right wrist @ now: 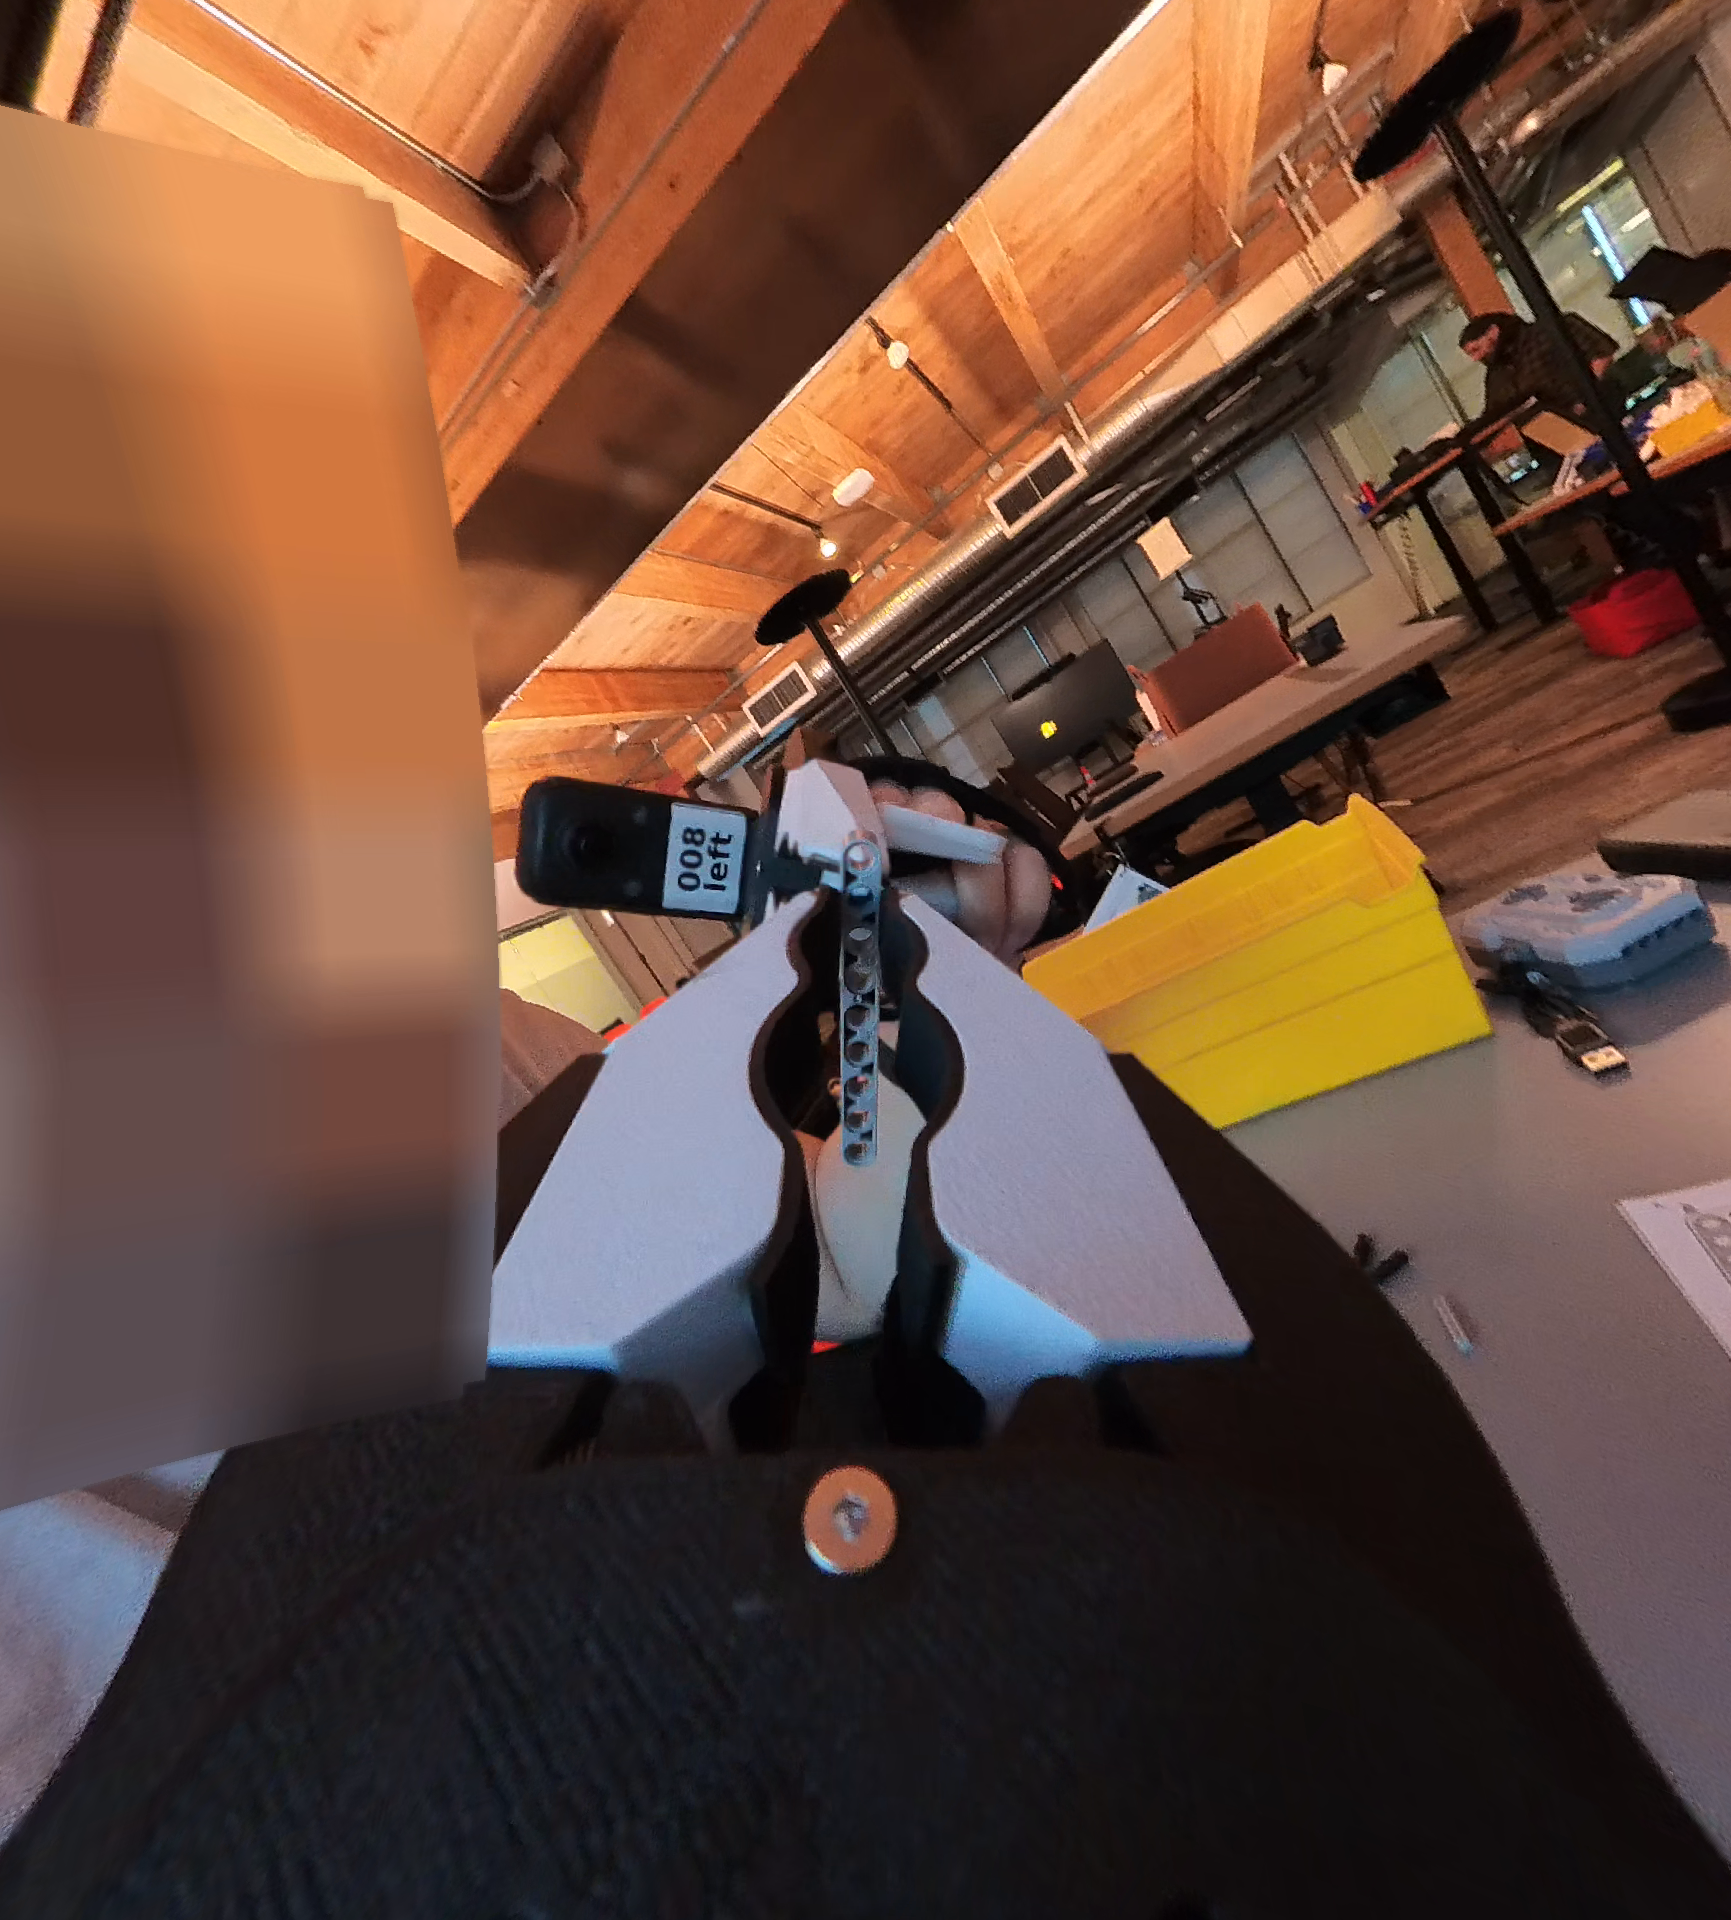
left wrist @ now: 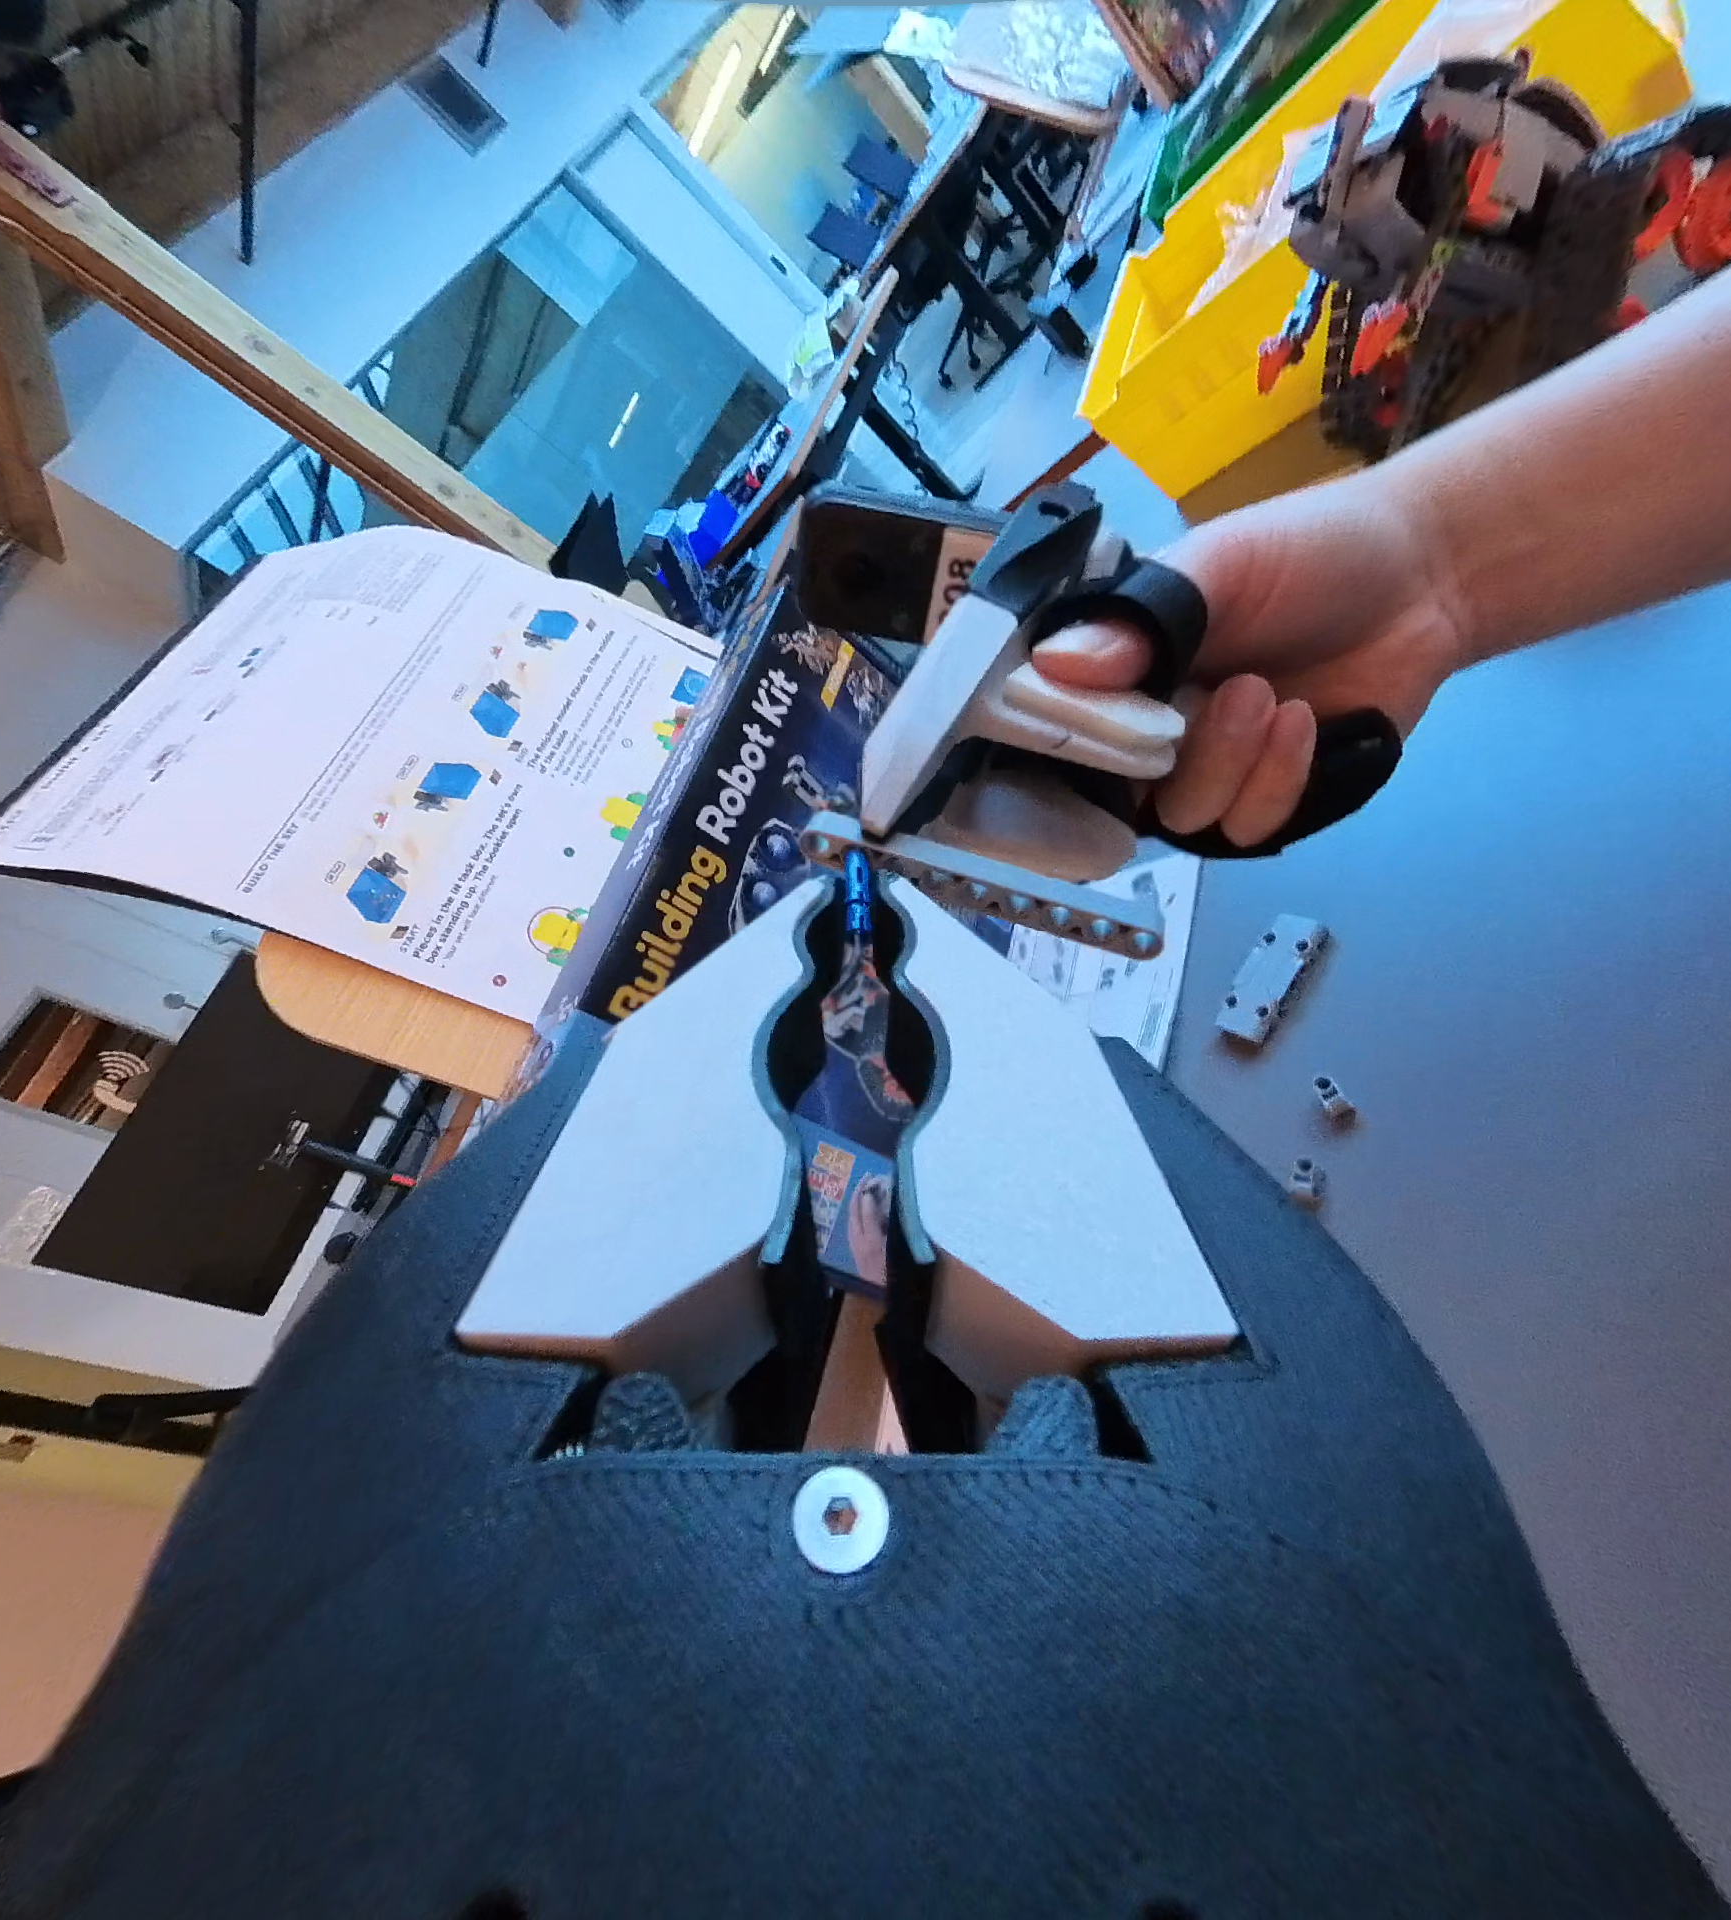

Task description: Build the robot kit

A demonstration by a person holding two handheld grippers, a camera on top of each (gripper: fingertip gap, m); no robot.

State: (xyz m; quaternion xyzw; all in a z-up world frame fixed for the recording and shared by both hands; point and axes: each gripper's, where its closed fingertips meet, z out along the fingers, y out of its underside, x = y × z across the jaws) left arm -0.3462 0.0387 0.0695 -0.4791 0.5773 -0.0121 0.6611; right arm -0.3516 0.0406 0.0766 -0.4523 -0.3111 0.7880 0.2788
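The small blue plastic connector pin (left wrist: 857, 875) is up in the air above the counter. It is pinched at the very tips of the left hand-held gripper (left wrist: 859, 912), whose jaws are all but closed on it. The pin's free end points at 12 o'clock and touches, or nearly touches, the end hole of a long grey plastic beam with a row of round holes (left wrist: 986, 902).

The right hand-held gripper (right wrist: 856, 904) has that beam clamped near one end, with its jaws drawn in tight on it. A bare hand (left wrist: 1287, 665) works the black finger loops. From where I stand, pin and hole look close to in line. A square, straight meeting seems to matter more here than force, since the grip on the pin is shallow.

In the left wrist view:
- A dark printed cardboard kit box (left wrist: 726, 831) stands at 10 o'clock from the pin.
- A white instruction sheet (left wrist: 321, 727) lies beyond the box.
- Loose small grey pieces (left wrist: 1271, 977) lie at 3 o'clock on the grey counter (left wrist: 1567, 1143).
- A yellow plastic bin (left wrist: 1204, 343) sits at 1 o'clock, well apart.
- A black and orange tracked model (left wrist: 1526, 239) stands beside the bin.
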